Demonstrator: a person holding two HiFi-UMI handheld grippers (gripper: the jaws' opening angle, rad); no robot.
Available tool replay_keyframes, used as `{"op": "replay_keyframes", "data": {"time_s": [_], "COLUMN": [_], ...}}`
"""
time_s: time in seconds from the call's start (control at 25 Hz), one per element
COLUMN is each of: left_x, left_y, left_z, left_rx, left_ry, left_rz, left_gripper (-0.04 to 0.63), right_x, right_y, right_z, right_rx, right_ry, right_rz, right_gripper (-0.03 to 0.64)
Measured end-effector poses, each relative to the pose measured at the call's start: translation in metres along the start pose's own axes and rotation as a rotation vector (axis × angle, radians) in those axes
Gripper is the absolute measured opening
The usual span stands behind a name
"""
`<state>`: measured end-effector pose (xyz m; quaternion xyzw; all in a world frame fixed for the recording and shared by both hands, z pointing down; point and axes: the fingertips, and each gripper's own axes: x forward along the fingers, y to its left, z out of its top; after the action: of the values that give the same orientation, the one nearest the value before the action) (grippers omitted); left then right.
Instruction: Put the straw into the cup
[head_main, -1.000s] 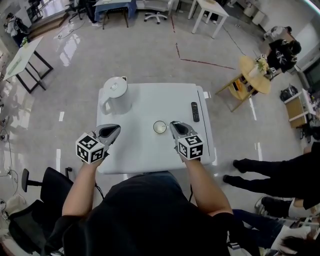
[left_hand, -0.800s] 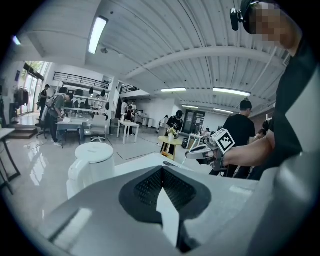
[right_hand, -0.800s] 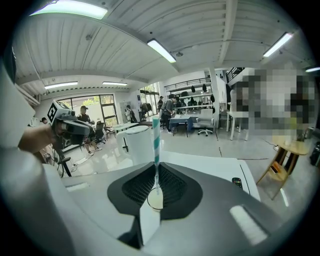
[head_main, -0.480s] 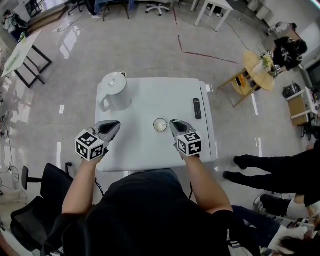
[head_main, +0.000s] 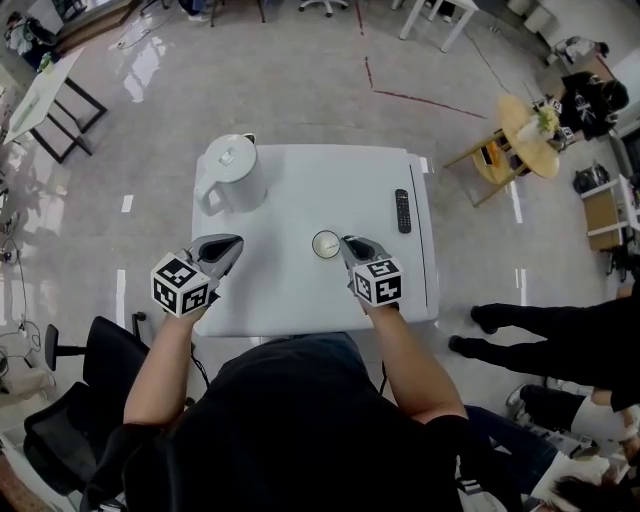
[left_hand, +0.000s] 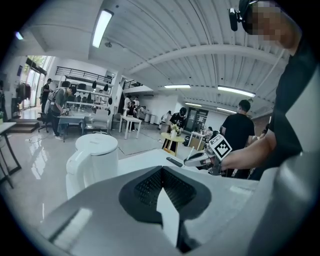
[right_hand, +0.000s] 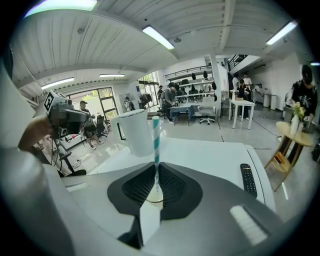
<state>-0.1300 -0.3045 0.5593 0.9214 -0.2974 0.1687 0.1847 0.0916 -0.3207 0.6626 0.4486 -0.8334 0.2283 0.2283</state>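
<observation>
A small cup (head_main: 326, 244) stands near the middle of the white table (head_main: 300, 290). My right gripper (head_main: 347, 243) hovers just right of it, shut on a teal-and-white striped straw (right_hand: 156, 142). In the right gripper view the straw stands upright between the jaws of the right gripper (right_hand: 156, 169), and part of the cup rim (right_hand: 155, 199) shows below them. My left gripper (head_main: 231, 245) is at the table's left side, shut, with nothing in it. The left gripper (left_hand: 162, 171) points toward the kettle.
A white kettle (head_main: 232, 172) stands at the table's back left and fills the left of the left gripper view as the kettle (left_hand: 92, 161). A black remote (head_main: 402, 210) lies at the right edge. A person's legs (head_main: 560, 335) are beyond the table's right side.
The view has shifted a little with the head. Both grippers keep nearly the same places over the table, and the right one still holds the straw beside the cup.
</observation>
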Motion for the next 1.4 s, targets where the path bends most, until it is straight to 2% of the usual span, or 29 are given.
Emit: {"op": "replay_keyframes", "data": {"time_s": [0.92,1.4], "left_x": [0.006,0.009], "left_y": [0.016,0.017], "left_z": [-0.027,-0.034], "left_rx": [-0.055,-0.064], "left_ry": [0.057,0.069], "left_rz": [0.018,0.020], "left_gripper": [0.000,0.000], "right_x": [0.043,0.051], "right_y": [0.000,-0.003], "right_z": [-0.036,-0.042], "right_rx": [0.010,0.025], "right_ry": [0.100,0.106], "right_rz": [0.040,0.038], "right_gripper": [0.054,0.055]}}
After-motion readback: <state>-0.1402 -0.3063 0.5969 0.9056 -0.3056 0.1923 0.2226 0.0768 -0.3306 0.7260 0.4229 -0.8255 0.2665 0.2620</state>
